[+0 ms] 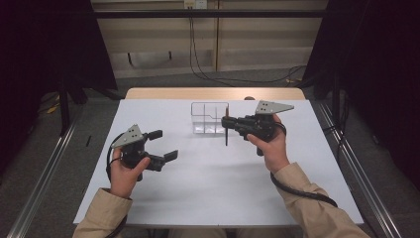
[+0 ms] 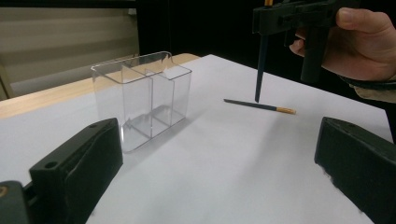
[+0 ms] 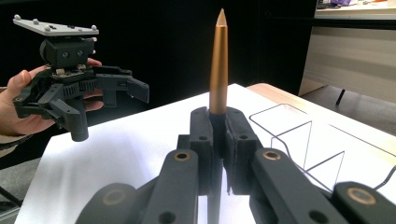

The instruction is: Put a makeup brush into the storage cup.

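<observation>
- Left gripper (image 1: 159, 145), lower left of the high view: jaws spread wide, nothing between them. Lots of bare white table (image 1: 208, 193) in front of it and toward the near edge, so room to swing there; the table's left edge is near that hand, though.
- Right gripper (image 1: 227, 122), centre-right of the high view: jaws clamped on a dark pencil (image 1: 227, 130) w/ orange end, held upright. In the left gripper view its lower tip sits upper centre, on or just above the table; can't tell which.
- Risk, judged: grip is on a thin round shaft near one end, so the pencil could pivot or slip if the tip presses on the table.
- Second pencil (image 2: 259, 106) lies flat just beside that tip. A sideways drag could knock it and roll it toward the right edge.
- Clear divided holder (image 1: 209, 118), just left of the right gripper and farther back: light and see-through, rim hard to read. Judged: a low approach could catch the near wall and shove or tip it instead of dropping into a compartment.
- Beyond the holder: little table left before the far edge.
</observation>
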A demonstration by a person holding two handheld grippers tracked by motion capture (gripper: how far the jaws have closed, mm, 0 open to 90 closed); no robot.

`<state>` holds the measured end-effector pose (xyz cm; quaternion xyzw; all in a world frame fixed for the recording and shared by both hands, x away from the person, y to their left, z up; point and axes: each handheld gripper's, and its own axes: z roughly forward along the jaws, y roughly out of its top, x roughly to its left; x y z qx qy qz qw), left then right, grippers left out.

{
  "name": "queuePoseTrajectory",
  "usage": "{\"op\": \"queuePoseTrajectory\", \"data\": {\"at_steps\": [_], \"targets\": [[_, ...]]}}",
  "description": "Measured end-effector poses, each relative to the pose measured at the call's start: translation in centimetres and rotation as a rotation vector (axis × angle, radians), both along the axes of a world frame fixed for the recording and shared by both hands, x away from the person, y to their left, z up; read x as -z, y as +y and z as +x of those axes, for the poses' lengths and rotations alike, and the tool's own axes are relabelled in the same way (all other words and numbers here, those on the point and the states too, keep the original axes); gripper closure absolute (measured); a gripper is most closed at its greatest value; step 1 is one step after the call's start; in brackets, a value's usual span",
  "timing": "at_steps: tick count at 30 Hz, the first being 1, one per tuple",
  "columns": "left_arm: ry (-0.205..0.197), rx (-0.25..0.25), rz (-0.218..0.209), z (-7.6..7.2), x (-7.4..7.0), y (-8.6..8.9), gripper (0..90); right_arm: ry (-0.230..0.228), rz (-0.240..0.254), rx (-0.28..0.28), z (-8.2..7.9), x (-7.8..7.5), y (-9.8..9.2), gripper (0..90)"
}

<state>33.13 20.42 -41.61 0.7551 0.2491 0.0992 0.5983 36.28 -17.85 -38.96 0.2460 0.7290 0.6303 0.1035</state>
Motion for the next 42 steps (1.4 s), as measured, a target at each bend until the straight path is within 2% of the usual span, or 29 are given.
{"op": "queuePoseTrajectory", "data": {"at_steps": [21,33,42], "targets": [[-0.009,-0.075,0.003,-1.8,0.3,3.4,0.6,-0.010,0.002,0.005,0.4,-0.4,-0.2,83.6],[-0.012,-0.088,-0.005,-2.4,0.5,4.6,0.5,-0.016,-0.013,0.003,0.7,-0.5,-0.1,83.5],[-0.015,-0.099,-0.008,-2.8,0.5,5.4,0.4,-0.016,-0.008,0.010,1.2,-0.4,-0.2,83.5]]}}
